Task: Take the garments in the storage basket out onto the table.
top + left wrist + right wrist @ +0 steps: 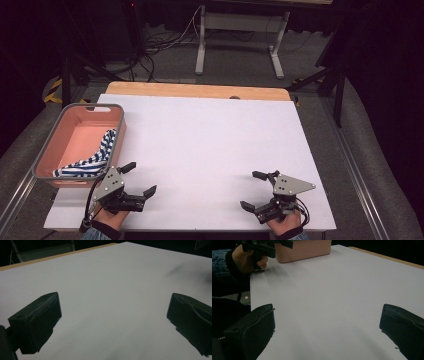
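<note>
Your two hands come in at the near edge of the desk (200, 150), each holding a set of tongs low over the white sheet. The left tongs (139, 178) have their jaws spread wide apart with nothing between them; in the left gripper view (113, 315) the two black jaws frame bare white surface. The right tongs (254, 190) are likewise wide apart and empty, and the right gripper view (327, 325) shows blank sheet between the jaws. Whether either set touches the sheet or hangs just above it is hard to tell from these angles.

Your left hand (249, 261), in a blue denim cuff, appears at the upper left of the right gripper view, wrapped around the handle of its tongs just beside the basket.

That pink basket (70, 122) with a grey rim sits at the desk's left edge, just beyond the left tongs. A blue-and-white striped cloth (92, 157) lies inside it, bunched along the near right corner and draped up against the right wall.

Beyond the white sheet a strip of wooden desktop (200, 91) shows along the far edge. Farther back, on the grey floor, stand the white legs of another table (201, 45) amid loose cables.
</note>
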Demonstrator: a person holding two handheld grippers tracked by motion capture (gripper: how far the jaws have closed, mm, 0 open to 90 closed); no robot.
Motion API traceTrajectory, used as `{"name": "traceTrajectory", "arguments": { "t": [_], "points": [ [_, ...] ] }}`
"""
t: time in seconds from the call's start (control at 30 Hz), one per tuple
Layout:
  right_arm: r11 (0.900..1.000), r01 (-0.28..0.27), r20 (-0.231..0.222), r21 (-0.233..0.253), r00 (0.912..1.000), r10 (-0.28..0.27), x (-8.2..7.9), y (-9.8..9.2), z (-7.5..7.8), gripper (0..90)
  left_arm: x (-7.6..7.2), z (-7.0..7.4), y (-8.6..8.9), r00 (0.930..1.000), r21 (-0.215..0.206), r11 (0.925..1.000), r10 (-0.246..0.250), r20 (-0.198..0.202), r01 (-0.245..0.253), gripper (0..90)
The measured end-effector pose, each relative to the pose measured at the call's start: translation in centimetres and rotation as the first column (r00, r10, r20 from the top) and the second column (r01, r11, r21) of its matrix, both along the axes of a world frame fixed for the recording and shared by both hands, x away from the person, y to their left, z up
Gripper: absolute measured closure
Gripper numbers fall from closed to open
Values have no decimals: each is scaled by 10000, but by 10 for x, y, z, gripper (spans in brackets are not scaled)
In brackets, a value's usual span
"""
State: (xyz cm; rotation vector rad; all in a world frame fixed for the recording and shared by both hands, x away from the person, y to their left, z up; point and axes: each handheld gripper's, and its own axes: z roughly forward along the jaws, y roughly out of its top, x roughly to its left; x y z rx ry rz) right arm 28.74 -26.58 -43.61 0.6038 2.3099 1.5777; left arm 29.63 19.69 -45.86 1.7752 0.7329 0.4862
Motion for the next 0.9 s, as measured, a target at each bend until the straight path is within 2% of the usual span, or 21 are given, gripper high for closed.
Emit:
{"name": "traceTrajectory", "arguments": {
  "t": [0.17,0.43,0.53,0.57,0.67,0.9],
  "points": [
    [10000,-17,-3,35,10000,18,-2,-1,0,8,0,1,-2,10000,134,9999,23,21,-23,3],
    [10000,16,-106,12,9999,-16,-1,-1,-1,8,1,2,-1,10000,-6,10000,25,-58,-25,3],
    [10000,-4,-124,-51,9999,3,0,0,-2,8,1,4,-1,9999,148,9999,33,-160,-30,4],
    [10000,-14,-127,-57,9999,13,0,0,-2,8,2,6,-2,9996,323,9995,-32,-268,41,3],
    [10000,-51,-182,-85,9998,49,1,0,-3,8,3,9,-4,9976,327,9989,-323,-607,343,5],
    [9999,-106,-231,-46,9997,105,-1,-1,-2,8,2,13,-4,9969,661,9965,-473,-629,514,14]
  ]
}}
